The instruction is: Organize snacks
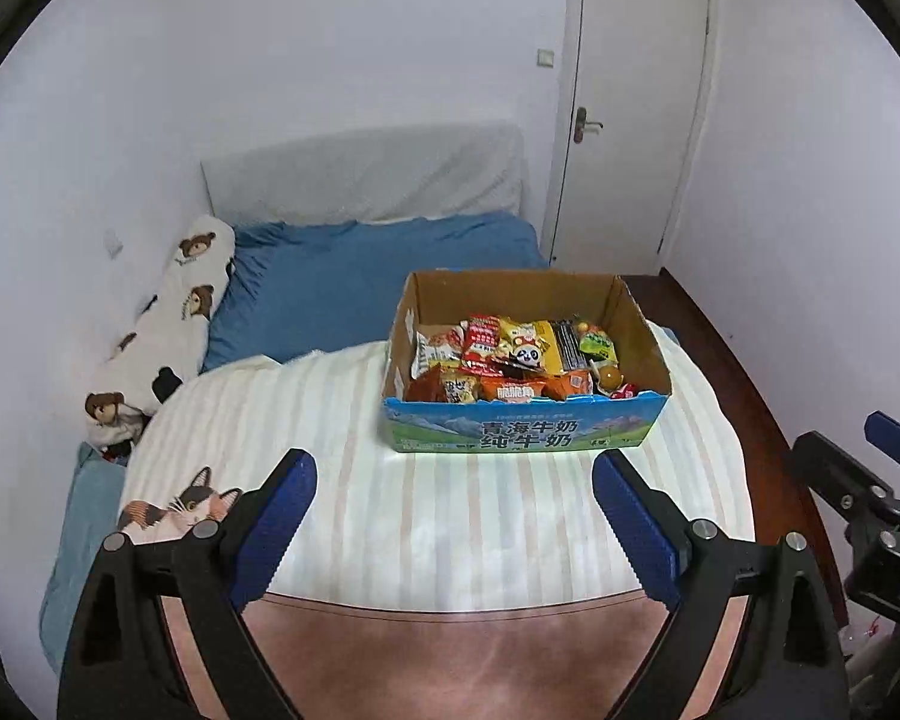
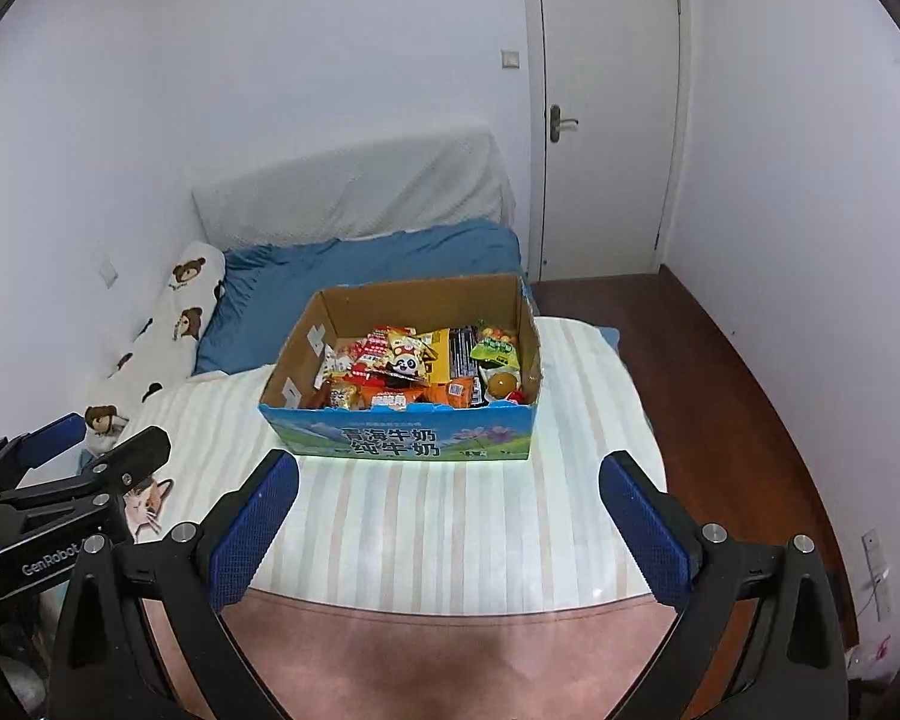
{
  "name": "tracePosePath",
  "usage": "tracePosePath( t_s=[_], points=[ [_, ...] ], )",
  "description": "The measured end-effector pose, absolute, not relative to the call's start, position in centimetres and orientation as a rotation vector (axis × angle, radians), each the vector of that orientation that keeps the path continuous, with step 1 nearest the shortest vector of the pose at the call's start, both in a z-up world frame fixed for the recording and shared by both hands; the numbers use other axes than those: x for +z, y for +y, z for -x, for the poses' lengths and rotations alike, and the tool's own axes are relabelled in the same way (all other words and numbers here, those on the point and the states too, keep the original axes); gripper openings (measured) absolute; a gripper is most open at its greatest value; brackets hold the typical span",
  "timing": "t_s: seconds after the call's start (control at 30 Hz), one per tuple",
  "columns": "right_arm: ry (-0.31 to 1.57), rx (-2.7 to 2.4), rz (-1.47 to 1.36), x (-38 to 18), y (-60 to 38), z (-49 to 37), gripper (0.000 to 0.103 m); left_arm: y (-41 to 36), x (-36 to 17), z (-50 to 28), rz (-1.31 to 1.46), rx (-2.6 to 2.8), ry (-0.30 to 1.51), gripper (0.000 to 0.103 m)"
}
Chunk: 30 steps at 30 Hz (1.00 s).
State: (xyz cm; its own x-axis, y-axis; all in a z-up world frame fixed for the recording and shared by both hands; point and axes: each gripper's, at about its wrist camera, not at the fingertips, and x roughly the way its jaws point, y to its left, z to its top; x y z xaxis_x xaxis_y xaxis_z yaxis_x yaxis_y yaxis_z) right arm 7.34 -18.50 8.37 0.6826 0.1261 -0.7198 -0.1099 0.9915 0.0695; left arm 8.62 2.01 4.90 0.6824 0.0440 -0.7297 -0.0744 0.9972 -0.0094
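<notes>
An open cardboard milk box (image 1: 519, 429) (image 2: 414, 441) with a blue printed front stands on the striped blanket of a bed. Several snack packets (image 1: 510, 360) (image 2: 408, 369) fill it, among them a panda-print bag, orange bags and a green packet. My left gripper (image 1: 453, 468) hovers open, short of the box and a little left of it, with nothing between its blue pads. My right gripper (image 2: 450, 468) is open too and empty, back from the box's front wall. Each gripper shows at the edge of the other's view.
The striped blanket (image 1: 330, 480) covers the near end of the bed, blue bedding (image 1: 342, 282) the far end. A long bear-print pillow (image 1: 174, 324) lies along the left wall. A shut white door (image 1: 630, 120) and dark wood floor (image 2: 750, 390) are to the right.
</notes>
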Motion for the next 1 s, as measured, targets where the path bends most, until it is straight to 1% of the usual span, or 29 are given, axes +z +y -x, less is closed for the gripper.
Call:
tracePosePath(
  t_s=[0.23,0.4,0.57,0.6,0.63,0.83,1.0],
  points=[
    [0.774,0.149,-0.023,11.0,-18.7,-4.4,0.102,2.1,5.8,-6.6,0.041,0.074,0.794,0.094],
    [0.765,0.151,-0.020,11.6,-18.8,-3.8,0.103,2.1,5.9,-6.1,0.045,0.067,0.789,0.094],
    [0.761,0.128,-0.008,10.9,-18.7,-5.0,0.103,2.0,5.8,-6.1,0.048,0.057,0.781,0.095],
    [0.760,0.120,-0.005,10.6,-18.7,-5.3,0.103,2.0,5.7,-6.3,0.044,0.061,0.780,0.102],
    [0.761,0.115,-0.003,10.4,-18.7,-5.7,0.103,2.0,5.7,-6.6,0.038,0.066,0.776,0.103],
    [0.768,0.082,0.002,8.7,-18.5,-8.6,0.103,2.1,4.9,-9.1,0.024,0.089,0.773,0.103],
    [0.791,0.063,0.002,7.1,-18.5,-11.6,0.103,2.3,3.3,-12.4,0.022,0.103,0.821,0.103]
  ],
)
